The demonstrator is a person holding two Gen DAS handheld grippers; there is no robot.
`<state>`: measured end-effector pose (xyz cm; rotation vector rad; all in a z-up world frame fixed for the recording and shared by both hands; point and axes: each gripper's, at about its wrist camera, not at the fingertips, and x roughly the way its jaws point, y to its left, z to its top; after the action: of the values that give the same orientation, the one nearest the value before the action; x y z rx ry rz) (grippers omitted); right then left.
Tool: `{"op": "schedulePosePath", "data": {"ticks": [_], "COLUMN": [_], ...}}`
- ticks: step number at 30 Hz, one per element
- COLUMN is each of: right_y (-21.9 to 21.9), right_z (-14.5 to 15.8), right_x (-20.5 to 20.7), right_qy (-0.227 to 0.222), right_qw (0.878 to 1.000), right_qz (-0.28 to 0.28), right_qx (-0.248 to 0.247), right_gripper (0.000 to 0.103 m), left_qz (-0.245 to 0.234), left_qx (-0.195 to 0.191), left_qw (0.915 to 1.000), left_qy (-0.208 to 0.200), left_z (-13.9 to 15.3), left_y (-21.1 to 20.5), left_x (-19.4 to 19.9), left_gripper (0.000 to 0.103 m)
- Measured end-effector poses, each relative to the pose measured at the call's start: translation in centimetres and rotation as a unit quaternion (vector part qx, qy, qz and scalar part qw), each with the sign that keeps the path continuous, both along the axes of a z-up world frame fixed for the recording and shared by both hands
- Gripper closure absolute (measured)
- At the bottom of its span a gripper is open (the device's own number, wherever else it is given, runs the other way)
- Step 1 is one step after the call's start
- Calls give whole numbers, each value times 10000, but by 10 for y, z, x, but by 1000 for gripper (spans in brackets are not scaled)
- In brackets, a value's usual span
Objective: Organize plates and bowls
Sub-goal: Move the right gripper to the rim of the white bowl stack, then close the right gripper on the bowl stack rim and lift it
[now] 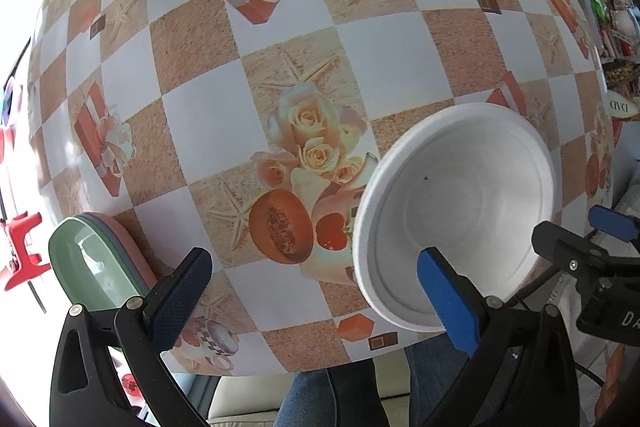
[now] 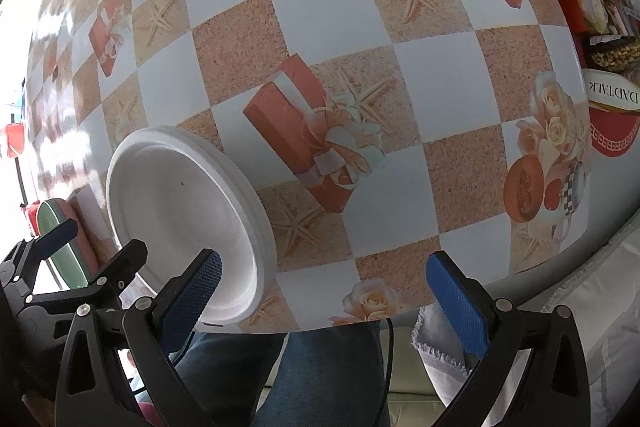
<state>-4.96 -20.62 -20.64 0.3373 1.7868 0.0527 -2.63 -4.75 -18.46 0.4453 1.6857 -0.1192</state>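
A white foam bowl [image 1: 456, 215] sits on the table near its front edge; it also shows in the right wrist view [image 2: 180, 215]. A stack of plates, green on top with pink below [image 1: 92, 267], lies at the front left; its edge shows in the right wrist view [image 2: 60, 247]. My left gripper [image 1: 316, 291] is open and empty, between the stack and the bowl, its right finger over the bowl's near rim. My right gripper [image 2: 324, 291] is open and empty, its left finger at the bowl's near rim. The right gripper also shows in the left wrist view [image 1: 580, 239].
The table [image 1: 208, 115] has a checkered cloth with printed gifts, roses and starfish. Packets and a red tin [image 2: 612, 115] crowd the right edge. A red object [image 1: 22, 251] stands off the left side. A person's legs in jeans [image 2: 320, 375] are below the front edge.
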Motion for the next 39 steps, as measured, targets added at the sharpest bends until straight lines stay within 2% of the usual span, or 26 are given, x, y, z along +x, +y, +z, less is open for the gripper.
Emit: {"op": "schedulePosePath", "data": {"ticks": [12,19,26,34,39], "right_y": [8,18,24,35,35], "right_z": [-24,-38,-57,-56,-57], "right_x": [4,10,21,23,17], "right_qy": [182,76,7,-147,-233], "right_qw": [9994,9989,9980,9971,9973], "right_qz": [253,452,637,751,696], "right_qx": [-127,-61,46,32,56], "right_gripper": [0,0,0,0,0], "left_qz": [362,616,667,830,924], "left_qx": [157,83,-42,-202,-118], "left_qw": [9992,9980,9976,9963,9957], "left_qy": [61,-122,-170,-112,-7], "left_z": [-23,-32,-44,-55,-60], "left_y": [19,37,43,47,45], "left_x": [-2,2,8,9,6], "left_gripper": [0,0,0,0,0]}}
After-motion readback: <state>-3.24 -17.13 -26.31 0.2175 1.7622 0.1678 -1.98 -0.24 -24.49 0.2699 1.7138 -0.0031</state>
